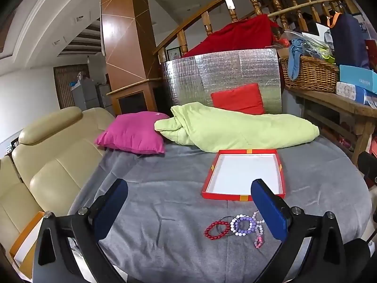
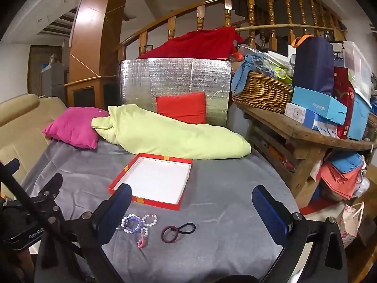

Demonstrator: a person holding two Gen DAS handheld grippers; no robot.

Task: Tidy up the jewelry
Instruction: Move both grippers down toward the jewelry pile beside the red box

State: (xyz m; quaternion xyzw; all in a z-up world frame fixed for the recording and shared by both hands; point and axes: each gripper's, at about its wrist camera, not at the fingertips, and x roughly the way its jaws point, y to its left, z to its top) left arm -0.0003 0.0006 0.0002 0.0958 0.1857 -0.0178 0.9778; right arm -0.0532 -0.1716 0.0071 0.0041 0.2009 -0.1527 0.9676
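Observation:
A shallow red tray with a white inside [image 1: 243, 194] [image 2: 117, 182] lies empty on the grey cloth. In front of it lie a red bead bracelet [image 1: 216, 229], a purple bead bracelet [image 1: 243, 225] [image 2: 132, 224], pale pink bead bracelets [image 1: 259, 240] [image 2: 150, 219], a maroon hair tie [image 2: 170, 234] and a dark blue hair tie [image 2: 187, 228]. My left gripper [image 1: 189, 212] is open and empty, just behind the bracelets. My right gripper [image 2: 192, 214] is open and empty over the hair ties. The left gripper also shows at the left edge of the right wrist view.
A light green blanket [image 1: 235, 129], a magenta pillow [image 1: 132, 135] and a red cushion [image 1: 238, 99] lie behind the tray, before a silver foil panel [image 1: 221, 77]. A beige sofa [image 1: 47, 155] is left. A wooden bench [image 2: 306, 136] with a wicker basket [image 2: 261, 92] and boxes stands right.

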